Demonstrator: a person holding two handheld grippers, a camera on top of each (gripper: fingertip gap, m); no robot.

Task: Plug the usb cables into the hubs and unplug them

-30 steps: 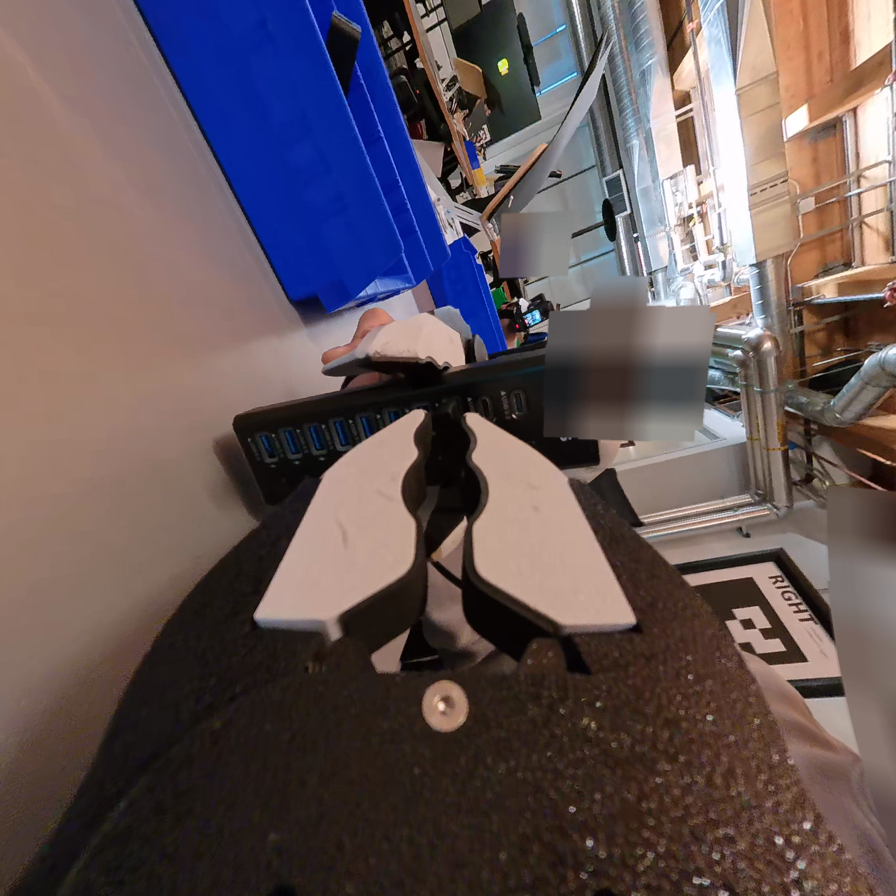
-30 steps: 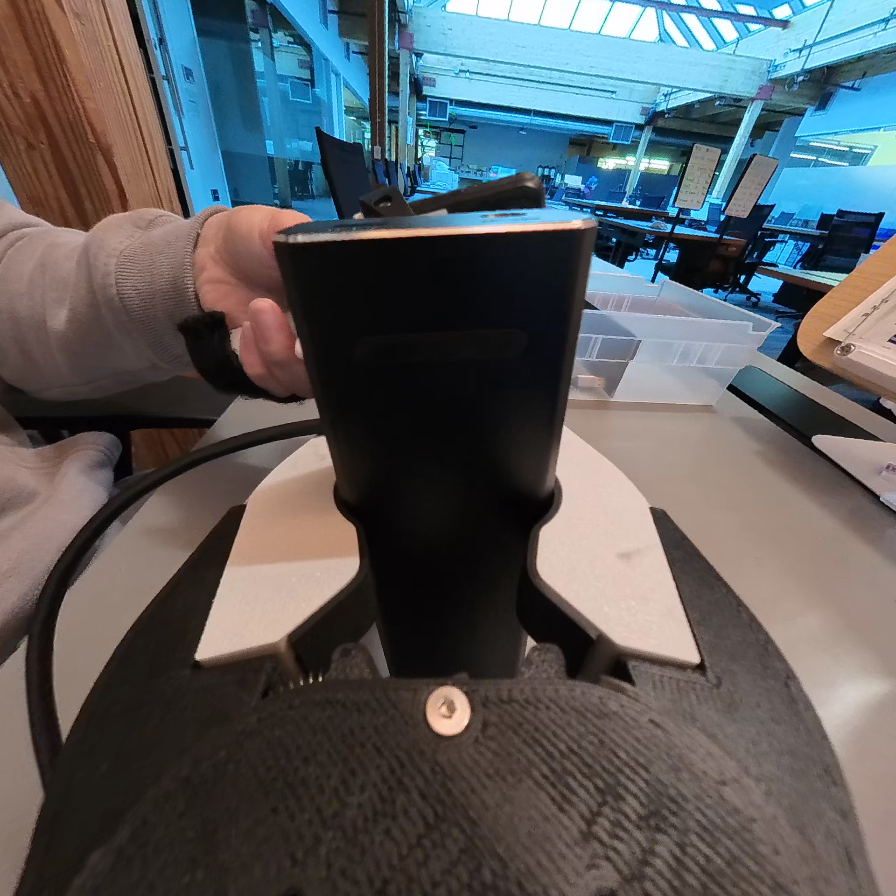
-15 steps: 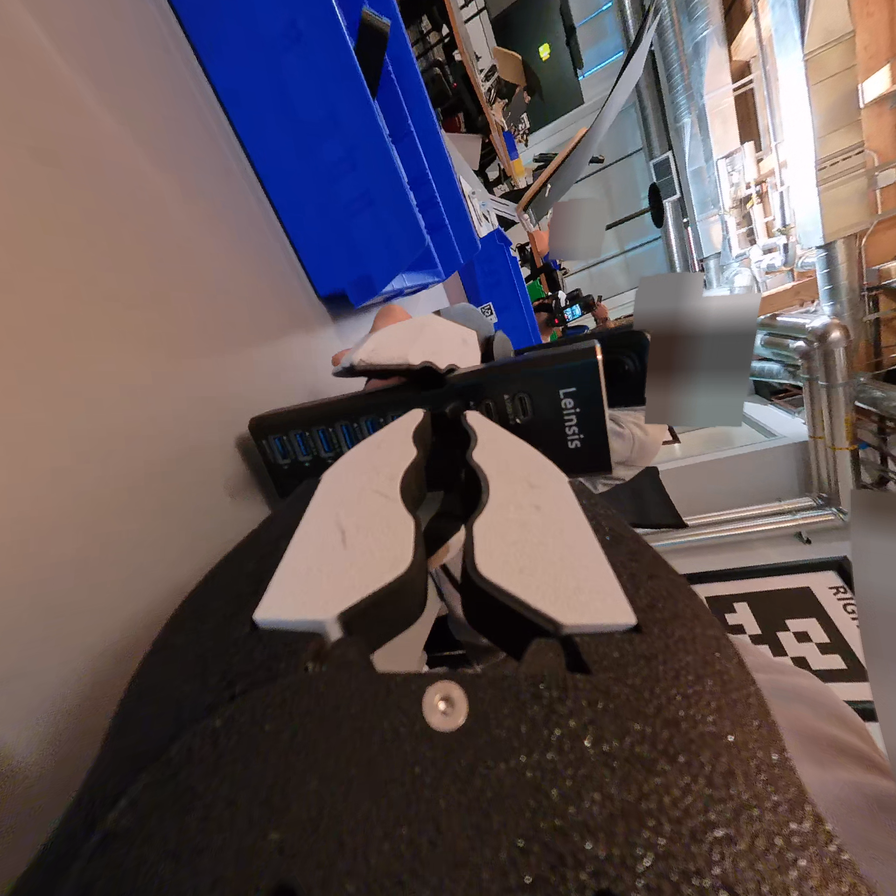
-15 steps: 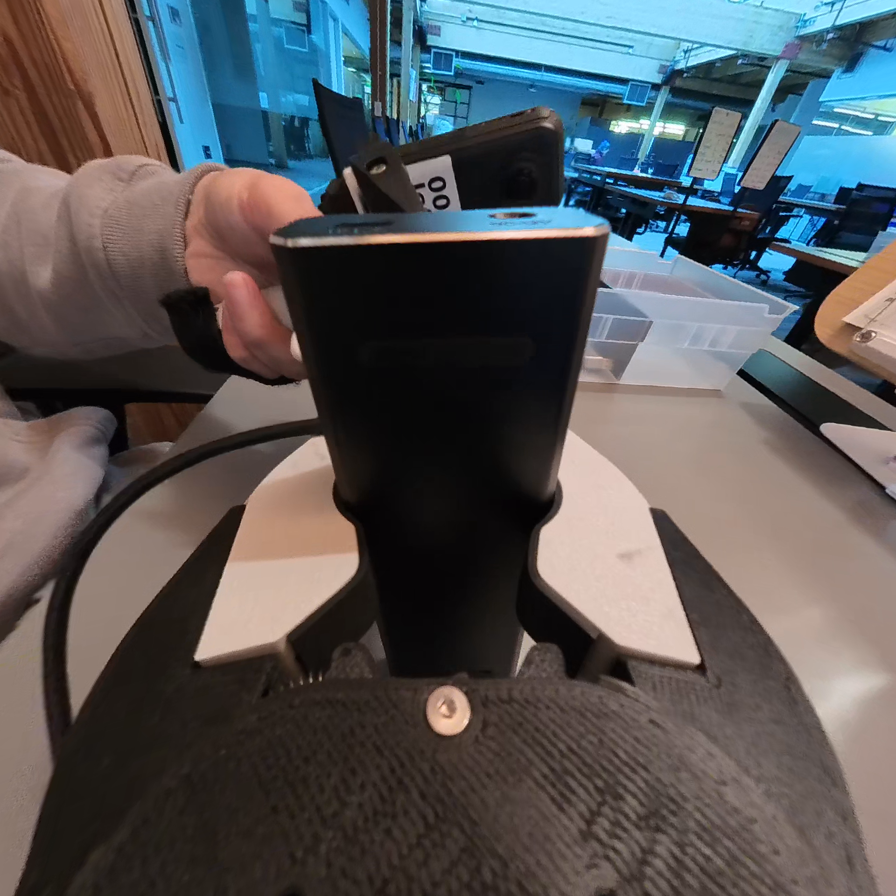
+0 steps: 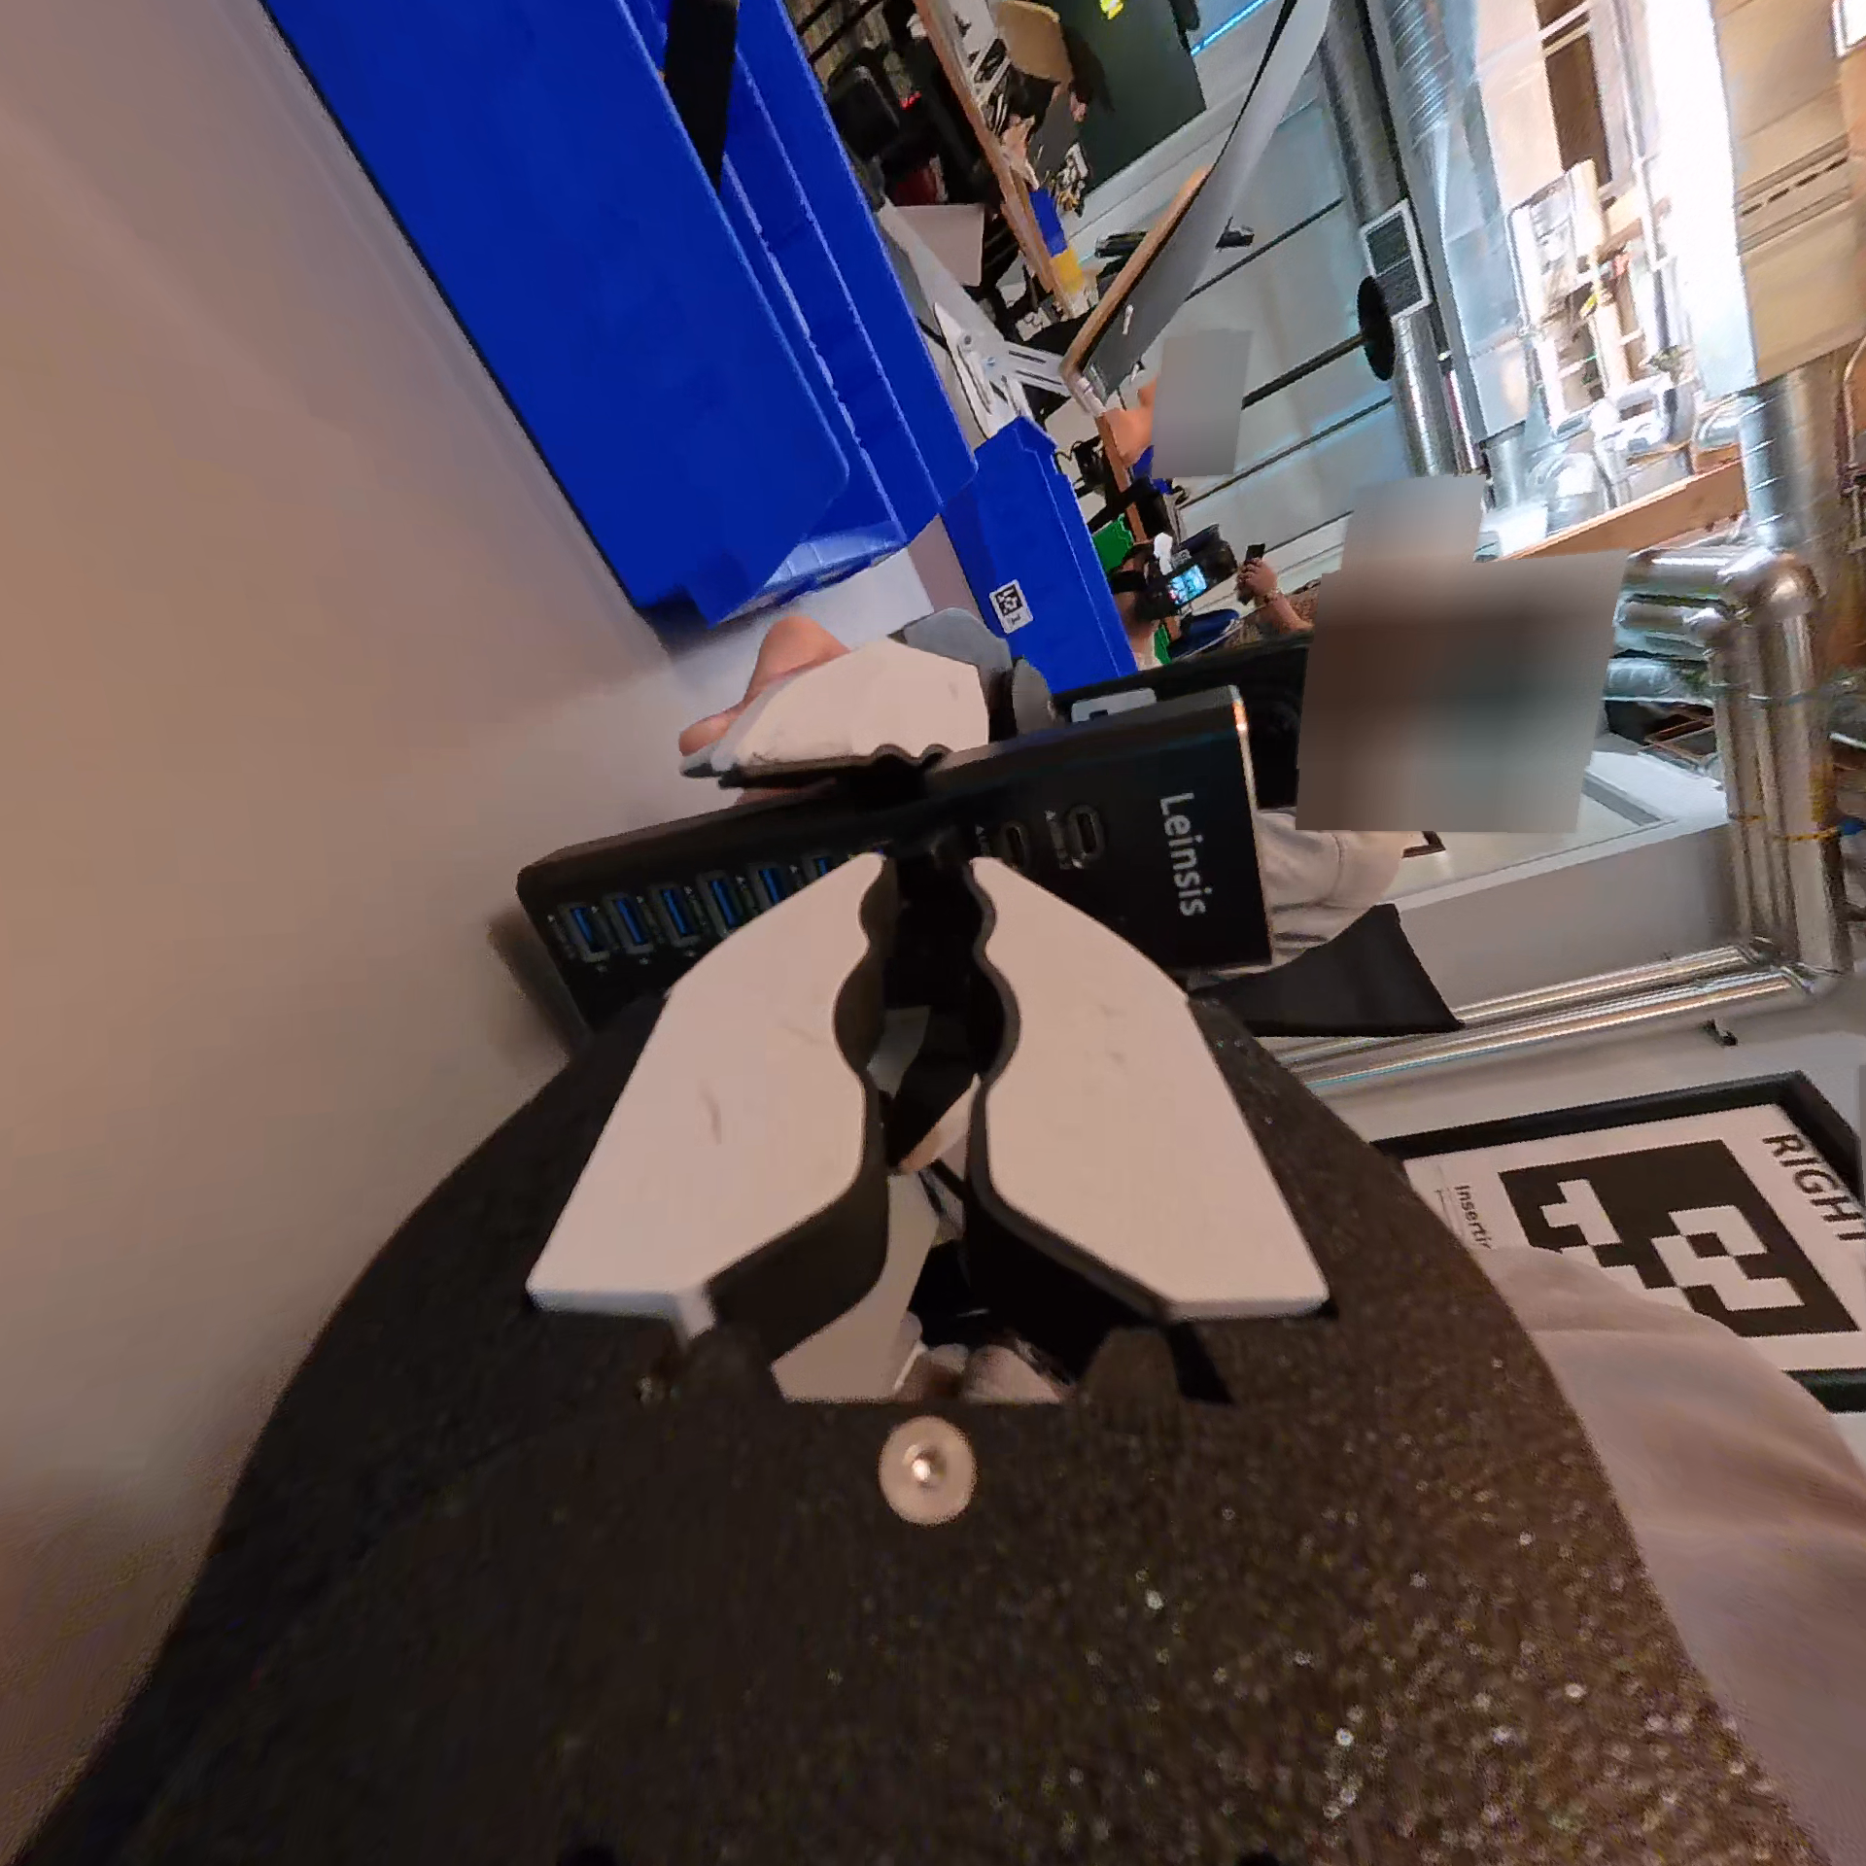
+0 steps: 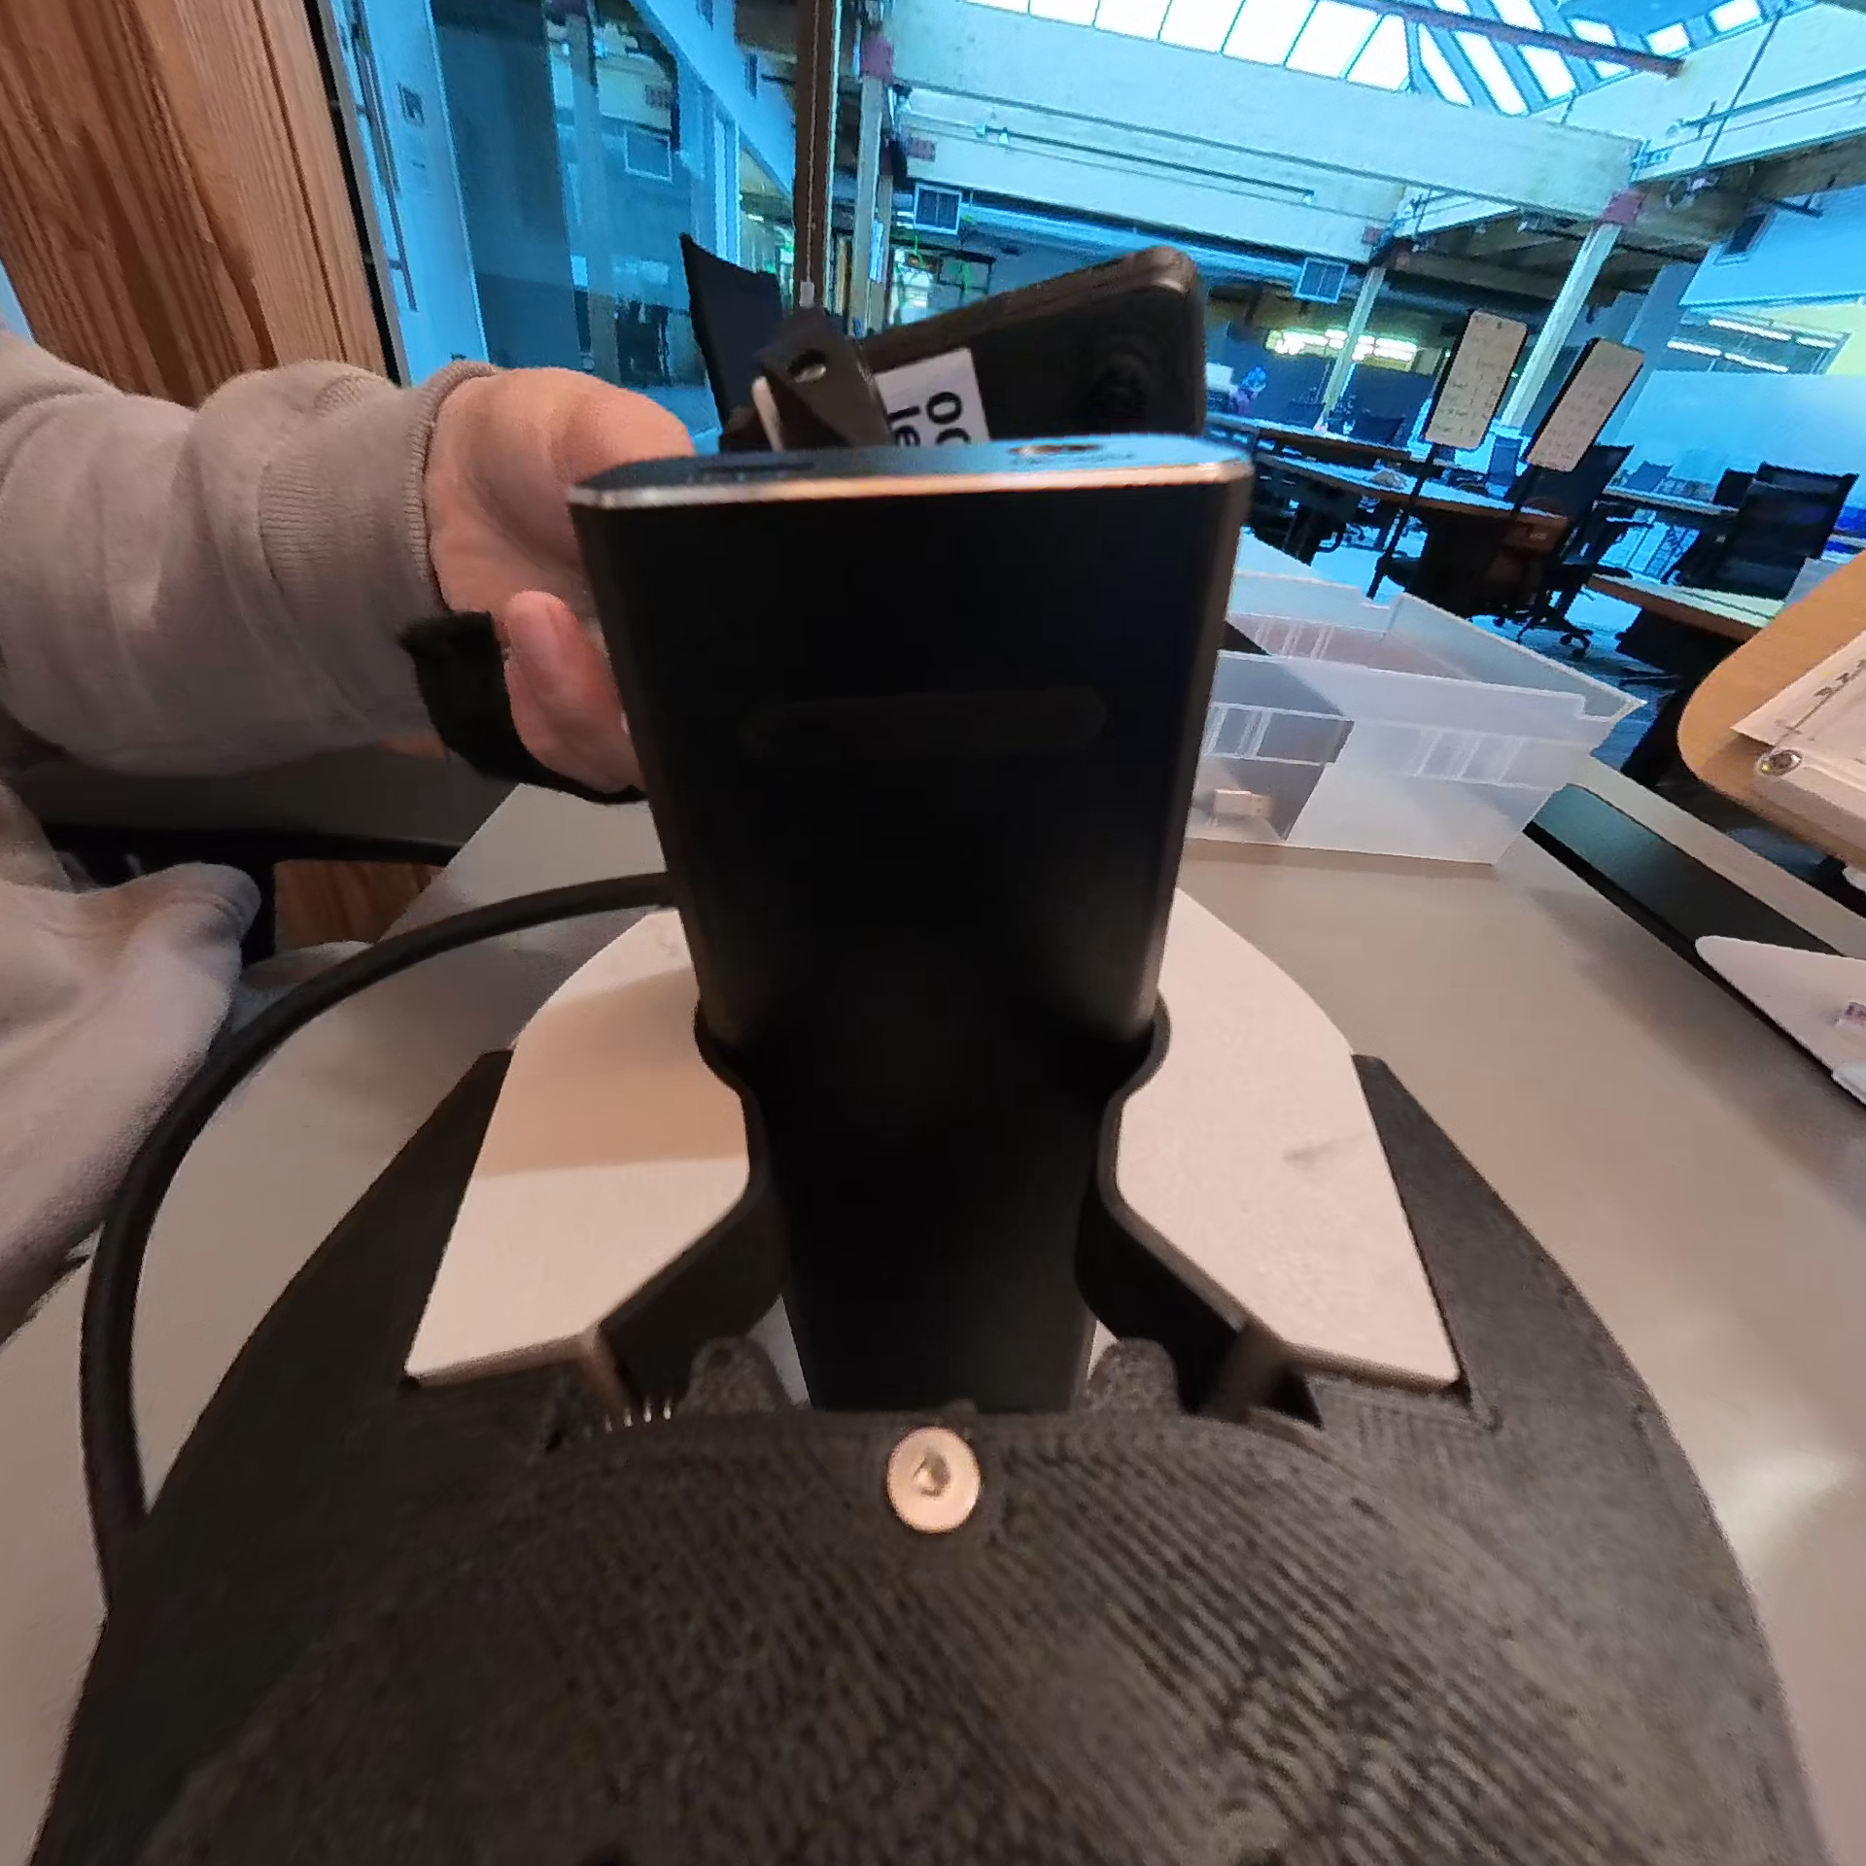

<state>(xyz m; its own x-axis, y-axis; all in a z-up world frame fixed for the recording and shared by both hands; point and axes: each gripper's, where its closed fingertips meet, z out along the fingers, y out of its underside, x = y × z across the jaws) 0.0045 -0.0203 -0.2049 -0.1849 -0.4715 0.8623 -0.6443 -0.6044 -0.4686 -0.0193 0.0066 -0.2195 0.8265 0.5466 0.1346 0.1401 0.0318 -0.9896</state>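
A black USB hub stands upright in my right gripper, which is shut on its lower part. In the left wrist view the hub shows its row of blue ports, with one right gripper finger on its far side. My left gripper is shut on a black USB plug, its tips at the hub's port face. The tips hide whether the plug is seated. The left gripper and the hand holding it show behind the hub. A black cable loops at left.
Blue bins stand along the grey table. A clear plastic compartment tray sits behind the hub at right. A black-and-white marker card lies near the left gripper. Papers lie at the right edge.
The left gripper has risen behind the hub's top edge in the right wrist view. In the left wrist view the hub's lettered end has come into sight. Both grips are unchanged.
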